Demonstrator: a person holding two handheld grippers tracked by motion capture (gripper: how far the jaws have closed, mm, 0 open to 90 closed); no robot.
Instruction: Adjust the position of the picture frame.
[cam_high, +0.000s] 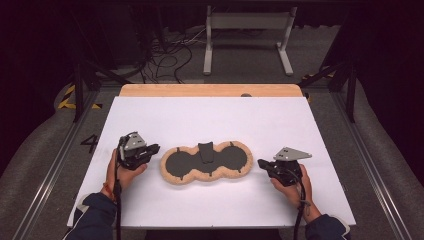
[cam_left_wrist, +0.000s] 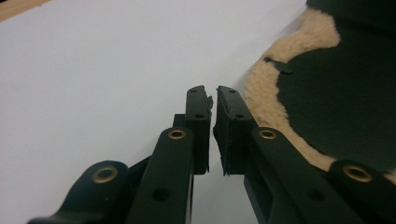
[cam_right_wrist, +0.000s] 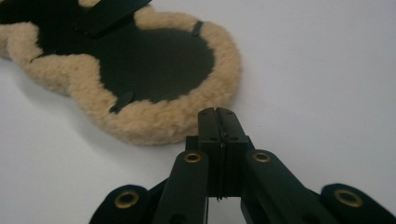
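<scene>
**Fleece-edged pad lying flat between two empty tongs, handling not yet begun.**
One fleece-edged pad (cam_high: 205, 162), dark in the middle with a tan woolly border and a dark tab at its centre, lies flat near the middle of the white surface (cam_high: 210, 117). One pair of tongs stands at each end of it: the left tongs (cam_high: 154, 148) just beside its left lobe, jaws drawn almost together with a thin gap and nothing between them; the right tongs (cam_high: 261, 163) just beside its right lobe, jaws pressed together on nothing. Neither touches the pad, so judged from this, any grasping, lifting or folding remains to be done. Count: one pad, two tongs, two hands.
</scene>
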